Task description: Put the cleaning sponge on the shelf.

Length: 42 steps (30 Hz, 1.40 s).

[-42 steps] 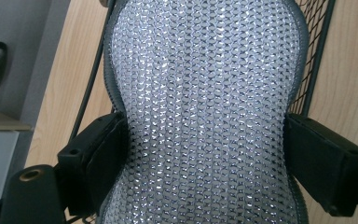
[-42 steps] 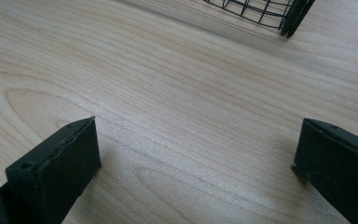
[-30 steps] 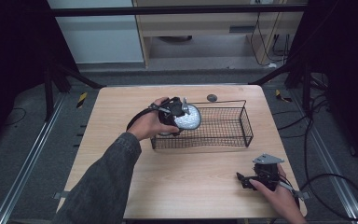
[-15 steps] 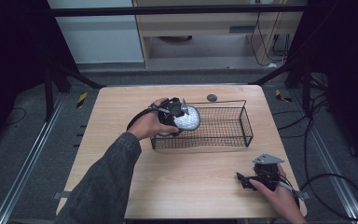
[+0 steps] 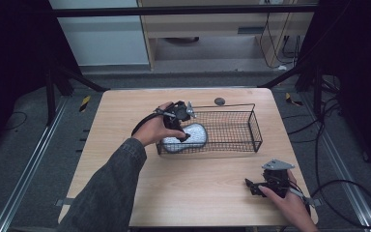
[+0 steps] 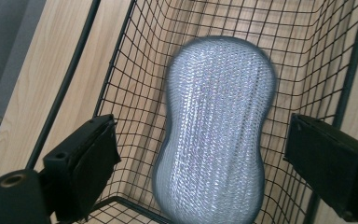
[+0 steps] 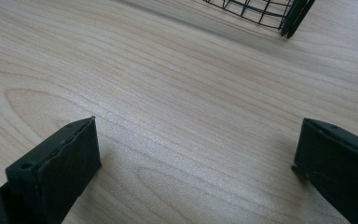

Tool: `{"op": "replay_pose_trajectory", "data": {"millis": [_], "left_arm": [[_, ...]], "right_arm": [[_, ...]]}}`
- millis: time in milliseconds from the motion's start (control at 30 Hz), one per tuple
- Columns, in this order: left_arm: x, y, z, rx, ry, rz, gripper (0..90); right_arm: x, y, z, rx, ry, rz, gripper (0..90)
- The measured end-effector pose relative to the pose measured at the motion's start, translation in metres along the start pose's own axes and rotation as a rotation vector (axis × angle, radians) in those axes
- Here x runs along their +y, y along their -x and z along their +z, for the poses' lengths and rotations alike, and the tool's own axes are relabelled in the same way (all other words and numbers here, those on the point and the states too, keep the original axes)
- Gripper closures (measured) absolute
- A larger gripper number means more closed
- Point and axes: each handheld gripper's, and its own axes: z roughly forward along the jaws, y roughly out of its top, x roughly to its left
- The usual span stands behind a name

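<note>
A silver sponge (image 6: 216,130) is lying inside the wire basket (image 5: 251,126), at its left end. The left gripper (image 5: 179,126) is hovering over it with jaws spread wide, probably not touching it. The right gripper (image 5: 257,187) is resting low on the table (image 5: 198,183) near the front right corner, jaws likewise parted and gripping nothing.

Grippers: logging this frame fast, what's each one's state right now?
Left gripper: open, over the silver sponge in the wire basket.
Right gripper: open, holding nothing.
</note>
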Motion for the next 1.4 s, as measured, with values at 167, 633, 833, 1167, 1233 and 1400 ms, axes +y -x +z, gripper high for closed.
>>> {"op": "replay_pose_trajectory", "data": {"millis": [167, 633, 833, 1167, 1233, 1400], "left_arm": [[0.0, 0.003, -0.006, -0.007, 0.028, -0.005, 11.0], [0.003, 0.011, -0.016, -0.01, 0.077, -0.011, 8.9], [0.002, 0.013, -0.017, -0.018, 0.1, -0.05, 4.8], [0.002, 0.018, -0.021, -0.016, 0.13, -0.071, 3.7], [0.002, 0.019, -0.022, -0.015, 0.144, -0.076, 3.7], [0.001, 0.024, -0.022, -0.022, 0.163, -0.088, 3.7]], "right_arm": [[0.0, 0.0, 0.0, 0.0, -0.001, 0.002, 0.3], [0.0, 0.0, 0.0, 0.001, 0.0, 0.002, 0.3], [0.0, 0.0, 0.0, 0.0, 0.0, 0.001, 0.3], [0.0, 0.0, 0.0, 0.001, 0.0, 0.002, 0.3], [0.0, 0.0, 0.0, 0.001, -0.001, 0.003, 0.3], [0.0, 0.0, 0.0, 0.0, 0.0, 0.0, 0.3]]}}
